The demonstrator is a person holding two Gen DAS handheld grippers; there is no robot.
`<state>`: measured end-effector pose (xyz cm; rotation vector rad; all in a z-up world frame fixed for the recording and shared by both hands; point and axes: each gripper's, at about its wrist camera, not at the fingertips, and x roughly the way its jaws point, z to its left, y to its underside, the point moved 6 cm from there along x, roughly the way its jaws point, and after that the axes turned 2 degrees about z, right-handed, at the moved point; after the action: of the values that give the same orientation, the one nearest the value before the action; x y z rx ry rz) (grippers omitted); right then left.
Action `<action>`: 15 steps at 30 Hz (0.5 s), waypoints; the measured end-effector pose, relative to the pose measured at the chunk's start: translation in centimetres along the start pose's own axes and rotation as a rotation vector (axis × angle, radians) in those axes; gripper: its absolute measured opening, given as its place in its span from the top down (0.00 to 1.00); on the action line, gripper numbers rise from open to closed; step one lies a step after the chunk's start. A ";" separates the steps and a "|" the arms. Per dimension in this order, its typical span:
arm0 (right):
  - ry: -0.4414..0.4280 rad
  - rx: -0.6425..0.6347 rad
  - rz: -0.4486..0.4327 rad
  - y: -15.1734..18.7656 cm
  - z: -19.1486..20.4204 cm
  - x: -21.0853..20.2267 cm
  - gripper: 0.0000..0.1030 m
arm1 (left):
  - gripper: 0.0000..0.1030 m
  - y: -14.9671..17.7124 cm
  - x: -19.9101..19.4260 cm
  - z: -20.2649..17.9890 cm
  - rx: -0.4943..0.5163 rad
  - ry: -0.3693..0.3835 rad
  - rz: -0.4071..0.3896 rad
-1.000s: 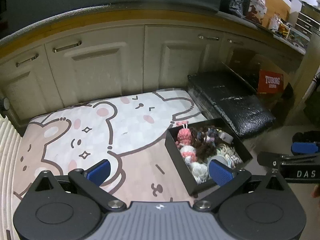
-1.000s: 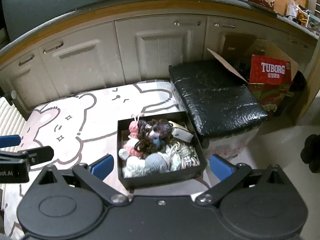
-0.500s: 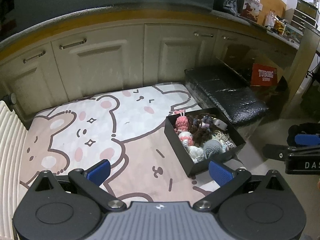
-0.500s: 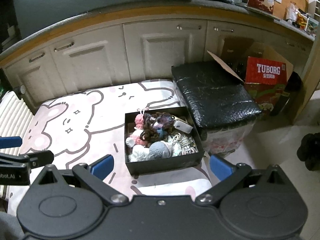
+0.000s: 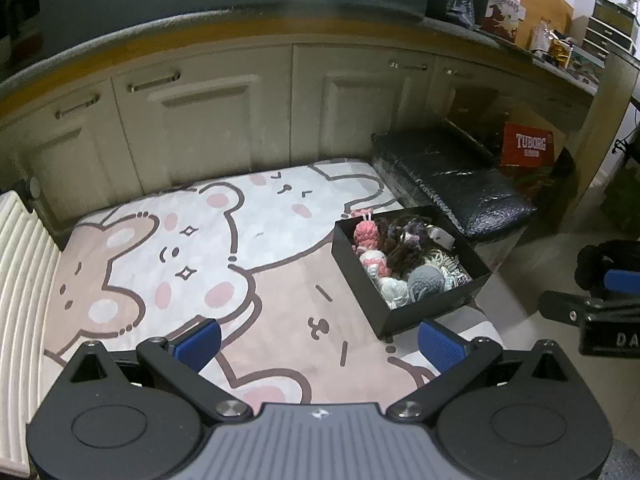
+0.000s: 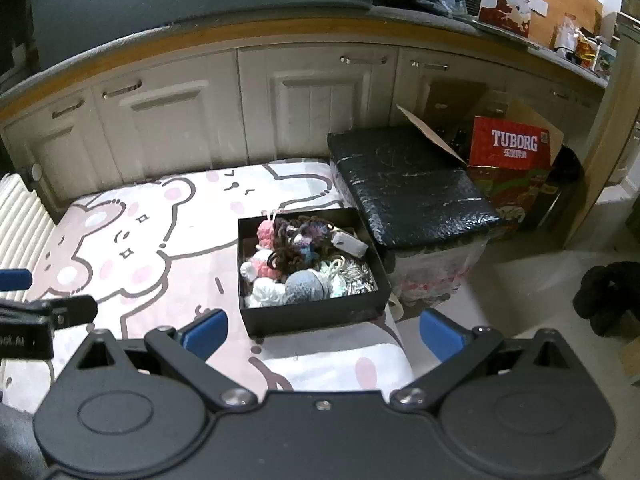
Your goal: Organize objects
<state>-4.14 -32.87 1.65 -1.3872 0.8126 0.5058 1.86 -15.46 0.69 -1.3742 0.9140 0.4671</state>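
Because the one black box [image 6: 312,316] sits at the mat's [image 5: 280,320] right edge, crammed with tangled crocheted toys [image 6: 304,286] and hair ties, a grab may snag several and spill them. Both left tongs [image 5: 318,338] and right tongs [image 6: 322,330] gape wide, empty; perhaps four toys, hard to count.

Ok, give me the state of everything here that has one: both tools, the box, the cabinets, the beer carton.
left tool: open, empty
right tool: open, empty
black box: no lid, full of crocheted toys and hair ties, on the bear mat
cabinet doors: all shut
Tuborg carton: flaps open
black-wrapped bundle: sealed, beside the box
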 end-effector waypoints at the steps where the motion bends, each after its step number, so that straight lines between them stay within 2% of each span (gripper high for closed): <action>1: 0.004 -0.002 0.000 0.2 0.0 -0.1 0.00 | 0.00 0.1 0.1 0.1 -0.003 -0.004 0.004; 15: 0.034 0.010 -0.006 0.9 0.0 0.1 0.00 | 0.00 0.7 0.7 0.7 -0.006 -0.048 0.027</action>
<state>-4.73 -32.74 1.00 -1.3921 0.8368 0.4739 1.89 -14.83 -0.30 -1.3522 0.8934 0.5224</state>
